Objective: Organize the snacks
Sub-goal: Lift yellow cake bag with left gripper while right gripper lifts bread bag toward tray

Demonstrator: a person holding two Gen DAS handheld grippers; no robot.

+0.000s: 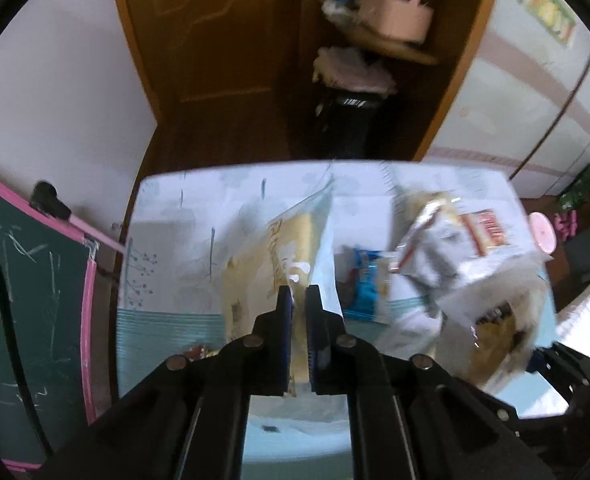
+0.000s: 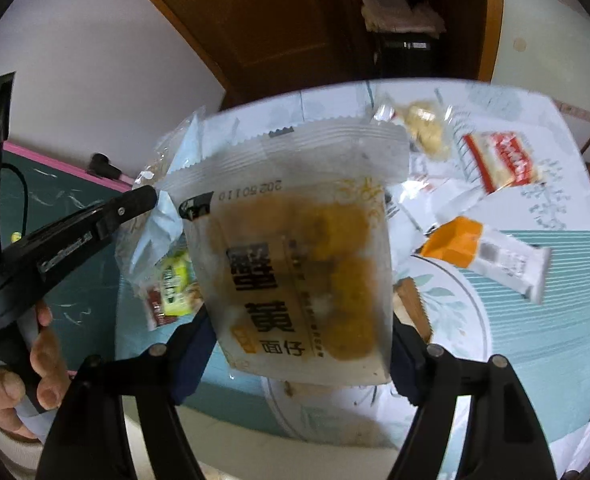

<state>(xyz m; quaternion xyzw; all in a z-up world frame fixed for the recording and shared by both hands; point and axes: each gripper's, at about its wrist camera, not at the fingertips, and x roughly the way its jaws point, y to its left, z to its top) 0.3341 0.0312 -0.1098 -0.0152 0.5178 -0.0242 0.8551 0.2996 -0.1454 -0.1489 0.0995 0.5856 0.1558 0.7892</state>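
My left gripper [image 1: 298, 300] is shut on the rim of a clear plastic bag [image 1: 295, 240] that stands open above the table; in the right wrist view the left gripper [image 2: 151, 200] pinches that bag's edge [image 2: 167, 216], with small green and red snacks [image 2: 173, 284] inside. My right gripper [image 2: 295, 340] is shut on a large translucent pack of yellow cakes [image 2: 295, 248] with black print, held above the table beside the bag. That pack also shows at the right of the left wrist view [image 1: 491, 312].
A table with a pale blue patterned cloth [image 2: 535, 340] carries loose snacks: an orange-and-white bar [image 2: 483, 256], a red-and-white packet [image 2: 503, 160], a clear pack of biscuits [image 2: 423, 124], a blue packet [image 1: 365, 284]. A green chalkboard [image 1: 35, 300] stands left. A wooden door [image 1: 223, 40] is behind.
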